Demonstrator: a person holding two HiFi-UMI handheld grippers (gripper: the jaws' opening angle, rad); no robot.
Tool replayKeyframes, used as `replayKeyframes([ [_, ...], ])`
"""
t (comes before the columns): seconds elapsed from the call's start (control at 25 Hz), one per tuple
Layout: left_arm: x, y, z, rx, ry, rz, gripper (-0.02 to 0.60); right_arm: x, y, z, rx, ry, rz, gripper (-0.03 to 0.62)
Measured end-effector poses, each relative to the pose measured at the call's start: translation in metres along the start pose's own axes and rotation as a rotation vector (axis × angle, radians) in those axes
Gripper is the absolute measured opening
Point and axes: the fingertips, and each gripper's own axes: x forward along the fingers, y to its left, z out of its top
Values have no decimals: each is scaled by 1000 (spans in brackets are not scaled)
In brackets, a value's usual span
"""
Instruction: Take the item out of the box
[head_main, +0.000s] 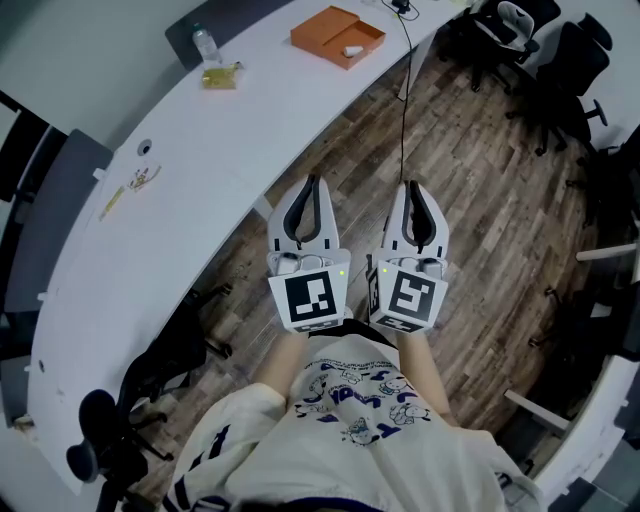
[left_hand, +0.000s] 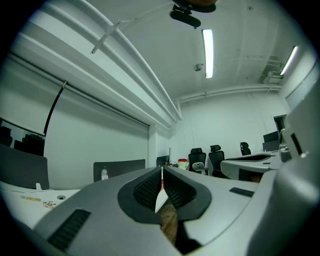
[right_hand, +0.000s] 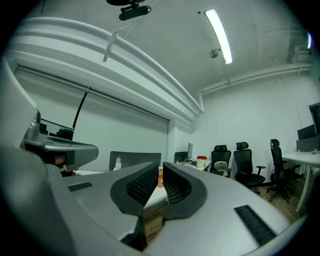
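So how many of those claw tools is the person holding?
2. The left gripper is on the left and the right gripper is close beside it. Both are held over the wooden floor with jaws shut.

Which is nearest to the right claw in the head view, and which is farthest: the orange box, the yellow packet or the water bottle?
1. Orange box, on the desk ahead, slightly left of the right claw.
2. Yellow packet, farther left.
3. Water bottle, just behind the packet.

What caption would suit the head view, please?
Left gripper and right gripper, both shut and empty, face the open orange box on the white table.
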Motion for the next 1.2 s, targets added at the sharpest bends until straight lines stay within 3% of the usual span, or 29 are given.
replayKeyframes([
  [0.6,8,-6,-20,1,56,2,23,8,-5,-13,31,28,29,48],
  [1.2,109,11,-22,-7,51,-41,23,105,-10,-13,44,37,9,48],
])
